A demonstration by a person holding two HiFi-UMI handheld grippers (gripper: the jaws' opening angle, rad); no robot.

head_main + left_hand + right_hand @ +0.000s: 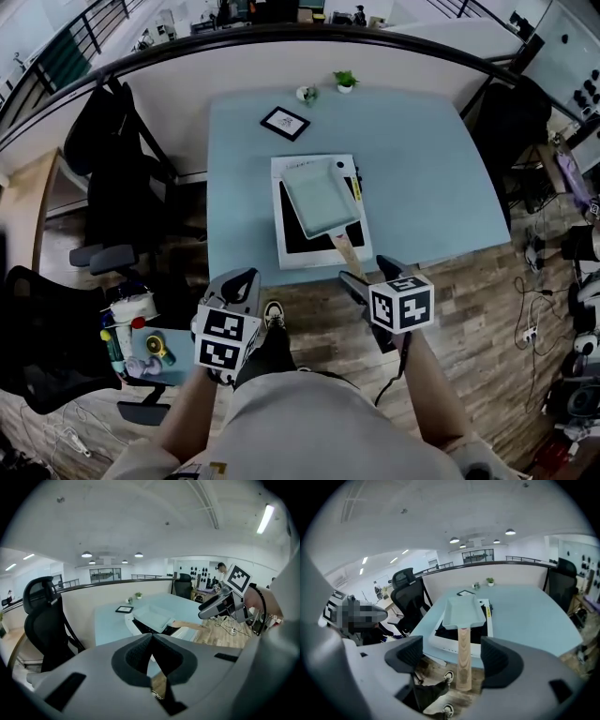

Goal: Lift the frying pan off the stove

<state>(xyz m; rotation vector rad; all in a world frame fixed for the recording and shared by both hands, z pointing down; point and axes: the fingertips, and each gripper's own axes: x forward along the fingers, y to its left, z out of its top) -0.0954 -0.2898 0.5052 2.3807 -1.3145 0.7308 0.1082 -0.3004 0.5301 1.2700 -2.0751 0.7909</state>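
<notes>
While the pale green rectangular frying pan (319,199) rests on the white-edged black stove (292,251) on the light blue desk (422,178), the right hand-held gripper (372,277) frames its wooden handle (463,653).
Its jaws stand wide apart either side of the handle, not touching it; the left hand-held gripper (152,658), off the desk's near edge, has its jaws closed together, empty.

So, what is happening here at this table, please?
A person stands at the near edge of a light blue table with a gripper in each hand. A rectangular frying pan sits on a flat stove, and its wooden handle points toward the person. The right gripper is open, with the handle lined up between its jaws, which do not touch it. The left gripper is shut, empty, and held back from the table. The pan is not lifted yet.
</notes>
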